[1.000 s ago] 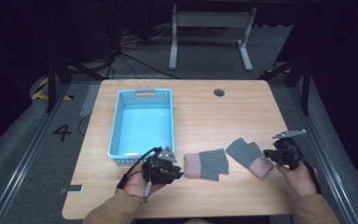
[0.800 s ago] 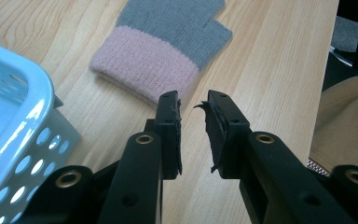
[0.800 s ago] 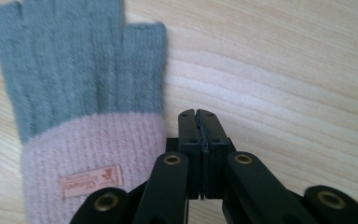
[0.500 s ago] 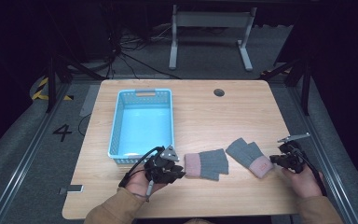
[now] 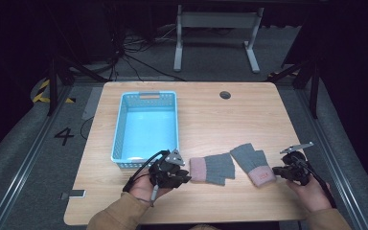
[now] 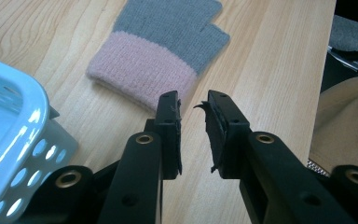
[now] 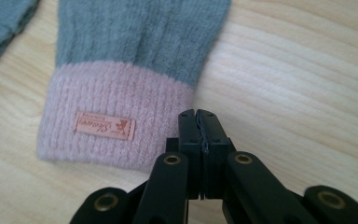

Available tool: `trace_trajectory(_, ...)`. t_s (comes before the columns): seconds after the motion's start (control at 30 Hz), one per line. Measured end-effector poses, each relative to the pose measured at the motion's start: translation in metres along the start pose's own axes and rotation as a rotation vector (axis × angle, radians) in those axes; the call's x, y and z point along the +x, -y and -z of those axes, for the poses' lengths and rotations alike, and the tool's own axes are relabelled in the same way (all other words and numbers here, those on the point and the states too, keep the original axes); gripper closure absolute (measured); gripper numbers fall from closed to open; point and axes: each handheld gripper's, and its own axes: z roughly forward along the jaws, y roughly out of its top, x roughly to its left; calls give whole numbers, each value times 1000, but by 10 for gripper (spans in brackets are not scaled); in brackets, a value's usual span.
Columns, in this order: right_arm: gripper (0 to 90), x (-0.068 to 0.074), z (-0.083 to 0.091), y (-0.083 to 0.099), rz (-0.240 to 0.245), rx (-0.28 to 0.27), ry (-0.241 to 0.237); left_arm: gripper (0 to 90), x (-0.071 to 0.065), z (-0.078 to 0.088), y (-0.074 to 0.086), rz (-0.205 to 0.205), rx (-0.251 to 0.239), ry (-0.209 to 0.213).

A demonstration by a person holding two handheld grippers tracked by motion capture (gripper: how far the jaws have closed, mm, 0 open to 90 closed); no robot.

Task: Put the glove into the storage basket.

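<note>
On the pale wooden table [image 5: 249,115], set on grey carpet in a dark room, two grey gloves with pink cuffs lie near the front edge: left glove [image 5: 212,168], right glove [image 5: 253,164]. In the left gripper view, the left tongs [image 6: 193,108] stand slightly parted and empty, just short of the left glove's cuff, beside the blue basket [image 6: 4,126]. In the right gripper view, the right tongs [image 7: 199,116] are pressed together, holding nothing, at the labelled cuff's edge.

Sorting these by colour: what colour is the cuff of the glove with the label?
Pale pink, under a grey body; the cuff shows best in the right gripper view.

Left claw [image 6: 193,116] slightly parted, right claw [image 7: 198,122] apparently shut, both held low.
</note>
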Motion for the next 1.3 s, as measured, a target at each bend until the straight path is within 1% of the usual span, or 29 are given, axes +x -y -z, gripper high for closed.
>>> trace_trajectory(0.1,899,4,0,2,-1,16,-20,749,0,0,0,0,0,0)
trace_trajectory(0.17,900,7,0,3,3,28,-22,750,0,0,0,0,0,0)
trace_trajectory(0.2,900,8,1,3,5,42,-33,750,0,0,0,-1,0,0)
trace_trajectory(0.27,900,11,1,4,16,46,-36,750,0,0,0,0,-1,1)
trace_trajectory(0.43,900,18,2,7,21,67,-51,750,0,0,0,-1,-2,-2)
trace_trajectory(0.57,900,22,2,9,38,76,-61,750,0,1,0,1,-1,-3)
trace_trajectory(0.67,900,25,2,9,35,80,-70,750,-1,1,1,-1,-3,-8)
trace_trajectory(0.77,900,27,2,9,42,85,-75,750,0,2,1,-2,-5,-9)
trace_trajectory(0.83,900,26,4,8,41,70,-60,750,-1,2,1,2,-4,-8)
trace_trajectory(0.87,900,24,6,7,39,53,-52,750,-1,2,1,3,-5,-10)
trace_trajectory(0.93,900,21,13,3,29,3,-44,749,0,2,2,4,-6,-12)
trace_trajectory(1.03,900,22,27,-9,44,-91,-65,749,-1,3,2,6,-6,-16)
trace_trajectory(1.1,900,24,31,-16,66,-132,-77,744,-2,4,3,7,-9,-20)
trace_trajectory(1.23,900,28,33,-30,86,-179,-90,741,0,5,4,13,-16,-24)
trace_trajectory(1.3,900,29,32,-37,91,-196,-108,740,-1,5,5,14,-16,-25)
